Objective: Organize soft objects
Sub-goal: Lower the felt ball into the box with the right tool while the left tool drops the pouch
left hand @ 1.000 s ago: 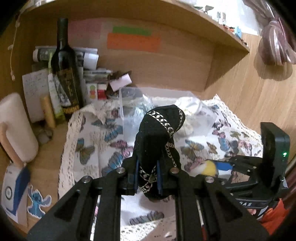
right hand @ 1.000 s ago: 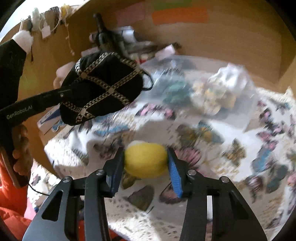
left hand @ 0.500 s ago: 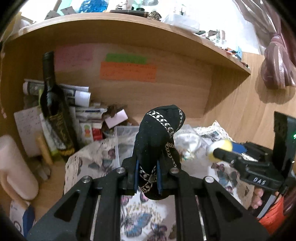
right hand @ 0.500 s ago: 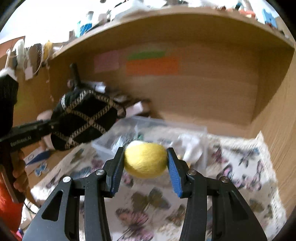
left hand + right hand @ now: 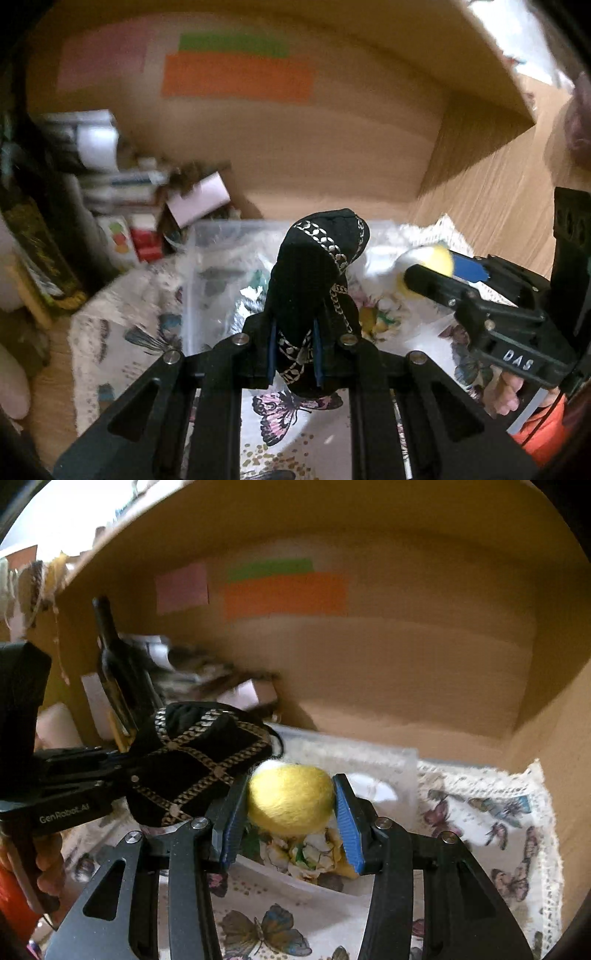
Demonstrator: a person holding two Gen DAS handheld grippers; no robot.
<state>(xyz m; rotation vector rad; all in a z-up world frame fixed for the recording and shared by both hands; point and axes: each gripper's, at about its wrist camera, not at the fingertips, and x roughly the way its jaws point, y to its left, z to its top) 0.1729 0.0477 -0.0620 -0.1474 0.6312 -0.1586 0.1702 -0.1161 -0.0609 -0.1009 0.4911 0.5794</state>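
Note:
My left gripper (image 5: 294,349) is shut on a black fabric pouch with silver chain trim (image 5: 317,273), held upright above a clear plastic box (image 5: 207,236); the pouch also shows in the right wrist view (image 5: 195,760). My right gripper (image 5: 290,819) is shut on a yellow and white felt ball (image 5: 290,797), held over the same clear box (image 5: 369,753). The ball also shows in the left wrist view (image 5: 436,258), just right of the pouch. The box holds folded flowered cloths (image 5: 306,849).
A butterfly-print cloth with lace edge (image 5: 491,823) covers the desk inside a wooden alcove (image 5: 406,664). A dark wine bottle (image 5: 118,664), papers and small boxes (image 5: 140,236) crowd the back left. Coloured sticky notes (image 5: 236,74) hang on the back wall.
Both grippers have moved forward and down toward the clear box, holding their objects. The ball and pouch now sit closer together over the box.

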